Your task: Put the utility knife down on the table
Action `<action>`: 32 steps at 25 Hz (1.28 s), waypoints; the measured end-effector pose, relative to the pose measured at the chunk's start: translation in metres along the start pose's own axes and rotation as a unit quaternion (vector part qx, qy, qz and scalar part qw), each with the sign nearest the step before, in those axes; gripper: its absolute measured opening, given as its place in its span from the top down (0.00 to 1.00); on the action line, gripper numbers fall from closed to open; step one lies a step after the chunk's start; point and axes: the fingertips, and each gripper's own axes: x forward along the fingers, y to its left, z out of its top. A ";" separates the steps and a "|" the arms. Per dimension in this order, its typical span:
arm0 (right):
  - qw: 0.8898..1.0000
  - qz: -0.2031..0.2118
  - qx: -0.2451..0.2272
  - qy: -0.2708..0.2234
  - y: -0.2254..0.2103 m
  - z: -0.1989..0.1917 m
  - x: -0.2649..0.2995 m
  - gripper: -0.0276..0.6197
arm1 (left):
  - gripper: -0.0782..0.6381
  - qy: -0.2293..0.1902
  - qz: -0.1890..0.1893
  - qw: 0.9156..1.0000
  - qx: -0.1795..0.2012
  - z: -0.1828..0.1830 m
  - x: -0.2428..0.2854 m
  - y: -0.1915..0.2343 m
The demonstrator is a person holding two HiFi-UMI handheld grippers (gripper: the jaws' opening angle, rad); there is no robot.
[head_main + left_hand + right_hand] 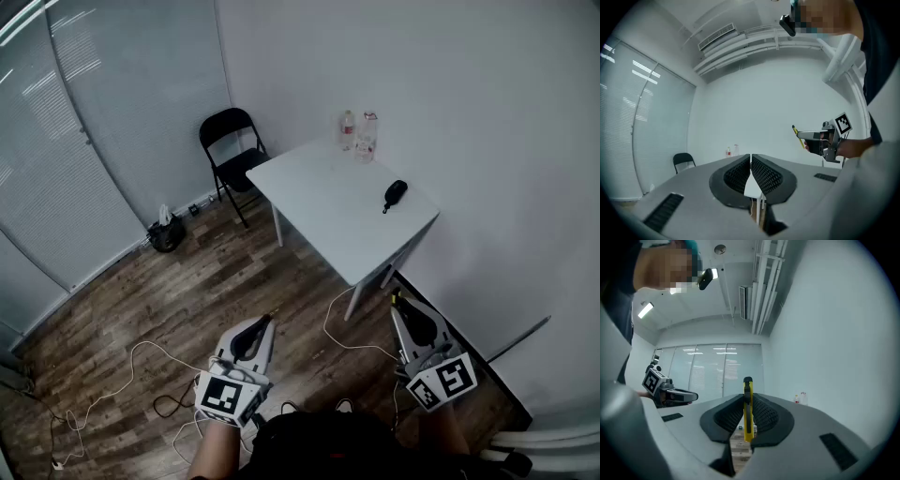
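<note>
A yellow utility knife (748, 409) stands upright between the jaws of my right gripper (748, 416), which is shut on it. In the head view that right gripper (396, 302) is low at the right, over the floor just short of the white table (319, 202), with the knife's tip (394, 297) poking out. My left gripper (270, 321) hovers over the wood floor, left of the table's near corner. Its jaws meet with nothing between them. From the left gripper view I see the left gripper (750, 161) shut and the right gripper with the knife (799, 136).
On the table lie a black object (395, 193) and two bottles (357, 134) at the far edge. A black folding chair (232, 150) stands left of the table. White cables (141, 366) trail over the floor. A dark bag (169, 232) sits by the glass wall.
</note>
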 end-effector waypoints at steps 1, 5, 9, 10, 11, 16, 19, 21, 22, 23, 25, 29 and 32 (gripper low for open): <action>1.000 0.000 -0.001 0.001 -0.001 0.000 -0.001 0.85 | 0.85 -0.002 -0.002 1.000 0.006 -0.001 0.001 -0.001; 1.000 0.001 0.000 0.005 -0.007 -0.002 -0.005 0.85 | 0.85 0.002 -0.005 1.000 0.003 -0.003 0.007 -0.008; 1.000 -0.002 0.003 0.009 -0.009 -0.003 -0.008 0.85 | 0.85 0.000 -0.014 1.000 0.013 -0.004 0.011 -0.012; 1.000 -0.002 0.002 0.010 -0.008 -0.003 -0.009 0.85 | 0.85 0.000 -0.014 1.000 0.013 -0.004 0.010 -0.012; 1.000 -0.002 0.002 0.011 -0.007 -0.003 -0.009 0.85 | 0.85 0.003 -0.014 1.000 0.009 -0.005 0.009 -0.012; 1.000 -0.001 -0.002 0.011 -0.007 -0.006 -0.007 0.85 | 0.85 0.014 -0.019 1.000 -0.010 -0.009 0.013 -0.015; 1.000 0.001 -0.001 0.014 -0.006 -0.011 -0.002 0.85 | 0.85 0.014 -0.025 1.000 -0.004 -0.016 0.015 -0.013; 1.000 0.001 0.004 0.016 -0.005 -0.014 0.003 0.85 | 0.85 0.014 -0.026 1.000 0.001 -0.020 0.014 -0.008; 1.000 0.000 0.006 0.016 -0.004 -0.016 0.005 0.85 | 0.85 0.014 -0.025 1.000 0.000 -0.022 0.011 -0.005; 1.000 -0.002 0.008 0.016 -0.001 -0.017 0.008 0.85 | 0.85 0.015 -0.025 1.000 -0.001 -0.024 0.008 -0.001; 1.000 -0.004 0.008 0.014 0.010 -0.019 0.016 0.85 | 0.85 0.020 -0.026 0.999 0.001 -0.028 -0.001 0.010; 1.000 -0.011 0.005 0.018 0.040 -0.024 0.041 0.85 | 0.85 0.028 -0.029 0.999 -0.014 -0.034 -0.019 0.039; 1.000 -0.018 0.005 0.021 0.054 -0.031 0.056 0.85 | 0.85 0.032 -0.035 0.999 -0.016 -0.040 -0.026 0.059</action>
